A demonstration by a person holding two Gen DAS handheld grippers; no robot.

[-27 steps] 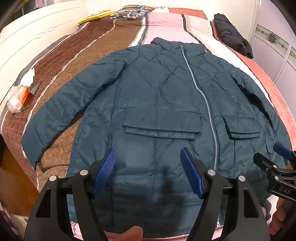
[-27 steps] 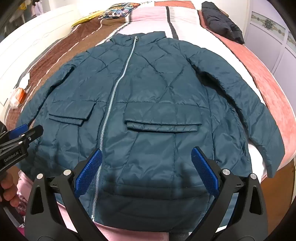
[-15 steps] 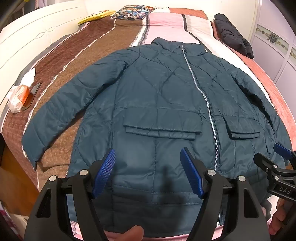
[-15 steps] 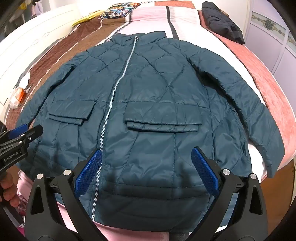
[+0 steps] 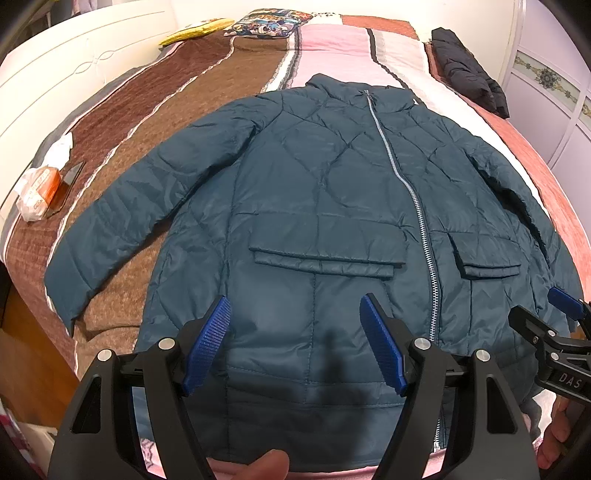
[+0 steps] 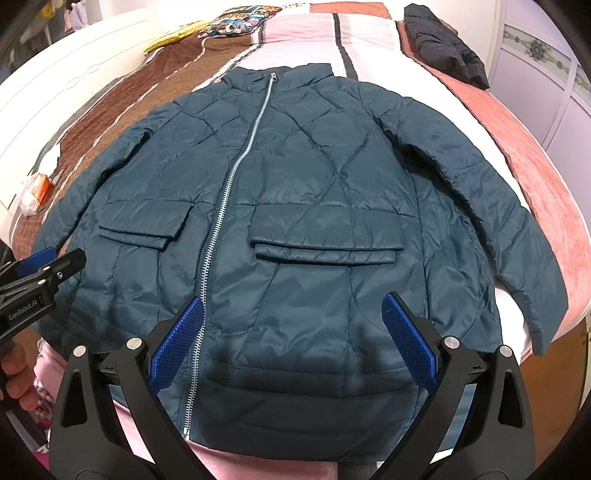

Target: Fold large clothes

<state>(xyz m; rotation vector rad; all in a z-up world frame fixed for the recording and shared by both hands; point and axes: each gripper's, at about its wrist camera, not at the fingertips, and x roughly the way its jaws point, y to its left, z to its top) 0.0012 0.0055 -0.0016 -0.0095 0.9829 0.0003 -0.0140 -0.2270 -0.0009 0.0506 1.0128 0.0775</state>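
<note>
A teal quilted jacket (image 5: pixel 325 206) lies spread flat, front up, across the striped cover of a bed (image 5: pixel 177 122), its collar toward the headboard end and its hem at the foot edge.

Left edge of the bed: an orange-and-white packet (image 5: pixel 37 192) with a crumpled tissue (image 5: pixel 59 147) just beside it; what the packet holds cannot be read at this size. The jacket's sleeve (image 5: pixel 122 229) on this side stretches out toward the left foot corner, the cuff close to the edge.

Left tool (image 5: pixel 295 343): held above the hem on the left half of the jacket, blue-padded fingers spread wide, nothing between them, not touching the fabric. A flapped pocket (image 5: pixel 325 254) lies just beyond it.

Centre: the silver zipper (image 6: pixel 229 206) runs closed from collar to hem.

Right tool (image 6: pixel 291 339): also above the hem, on the right half, fingers spread wide and holding nothing. A second flapped pocket (image 6: pixel 325 247) lies just beyond it.

Right side: the other sleeve (image 6: pixel 480 206) extends toward the right foot corner, its cuff hanging a little over the bed's edge. A dark folded garment (image 6: pixel 439 48) rests near the right edge at the headboard end, well apart from the jacket. A patterned pillow (image 6: pixel 240 22) and a yellow item (image 5: pixel 199 29) lie at the headboard end.
</note>
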